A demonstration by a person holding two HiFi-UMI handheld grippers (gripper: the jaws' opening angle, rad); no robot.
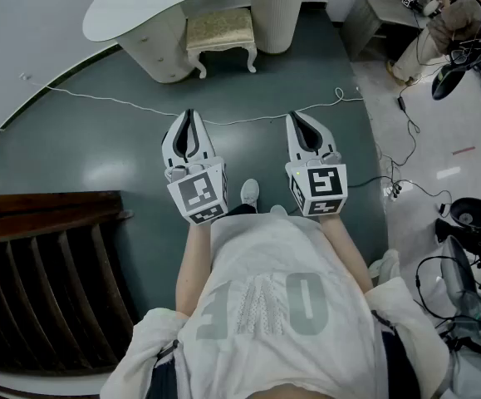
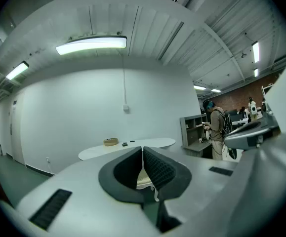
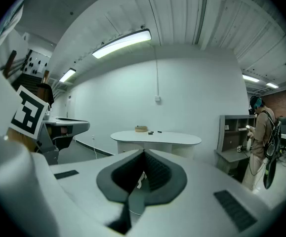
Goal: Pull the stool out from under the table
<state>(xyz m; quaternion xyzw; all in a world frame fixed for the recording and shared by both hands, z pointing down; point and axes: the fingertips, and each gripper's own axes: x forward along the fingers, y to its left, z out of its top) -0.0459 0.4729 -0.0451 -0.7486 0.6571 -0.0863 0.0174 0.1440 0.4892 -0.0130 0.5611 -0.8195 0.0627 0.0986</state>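
A cream stool [image 1: 221,36] with a padded seat and curved white legs stands half under the white kidney-shaped table [image 1: 140,2] at the top of the head view. My left gripper [image 1: 189,117] and right gripper [image 1: 296,118] hang side by side over the dark green floor, well short of the stool, both shut with nothing between the jaws. In the left gripper view the table [image 2: 128,147] lies ahead past my shut left gripper [image 2: 143,152], and a bit of the stool [image 2: 143,180] shows behind the jaws. The right gripper view shows the table [image 3: 155,136] beyond my right gripper [image 3: 143,155].
A white cable [image 1: 248,116] runs across the floor between me and the stool. A dark wooden stair [image 1: 41,273] fills the lower left. A grey shelf unit [image 1: 377,11] and a standing person [image 1: 448,32] are at the upper right, with cables and gear [image 1: 473,248] along the right.
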